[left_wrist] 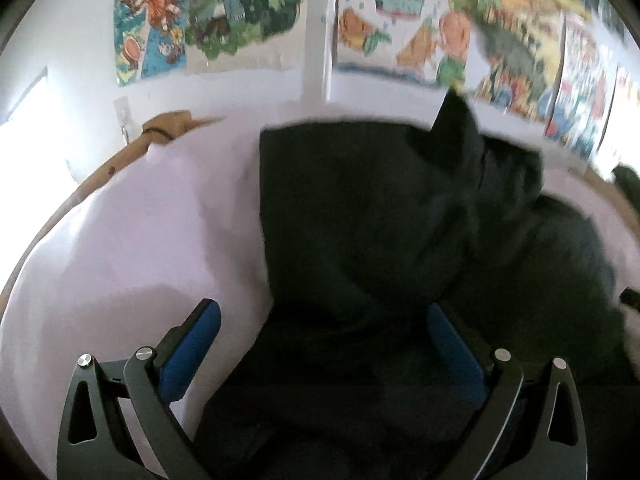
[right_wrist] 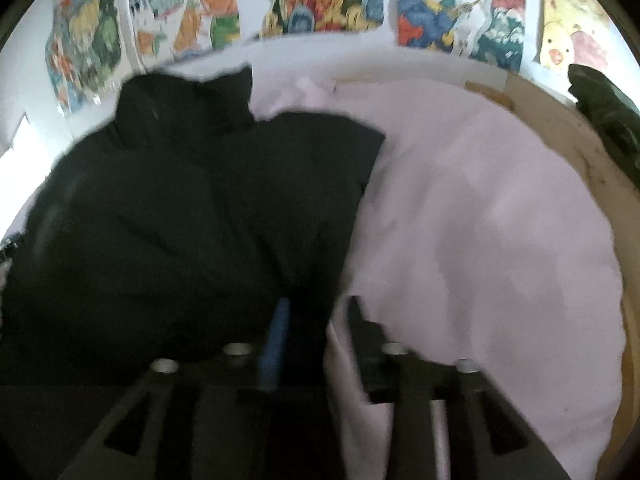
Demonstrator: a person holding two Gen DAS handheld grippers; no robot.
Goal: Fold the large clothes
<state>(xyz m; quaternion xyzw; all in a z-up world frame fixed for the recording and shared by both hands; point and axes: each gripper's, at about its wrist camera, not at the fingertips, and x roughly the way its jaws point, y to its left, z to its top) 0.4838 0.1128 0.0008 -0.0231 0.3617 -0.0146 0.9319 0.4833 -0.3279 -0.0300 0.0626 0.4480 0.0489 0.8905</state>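
A large black garment [left_wrist: 380, 216] lies bunched on a pale pink sheet [left_wrist: 140, 240]. My left gripper [left_wrist: 324, 316] is open, its blue-padded fingers [left_wrist: 200, 344] spread wide, with the garment's near edge lying between them. In the right wrist view the same black garment [right_wrist: 180, 220] covers the left half of the pink sheet [right_wrist: 480, 220]. My right gripper [right_wrist: 316, 312] is shut on a gathered fold of the black garment; the blue pad [right_wrist: 276, 340] presses against the cloth. The view is blurred.
The sheet covers a surface with a wooden rim [left_wrist: 120, 160], also seen in the right wrist view [right_wrist: 580, 152]. Colourful posters [left_wrist: 400, 20] hang on the white wall behind. A dark green object [right_wrist: 608, 120] lies at the far right edge.
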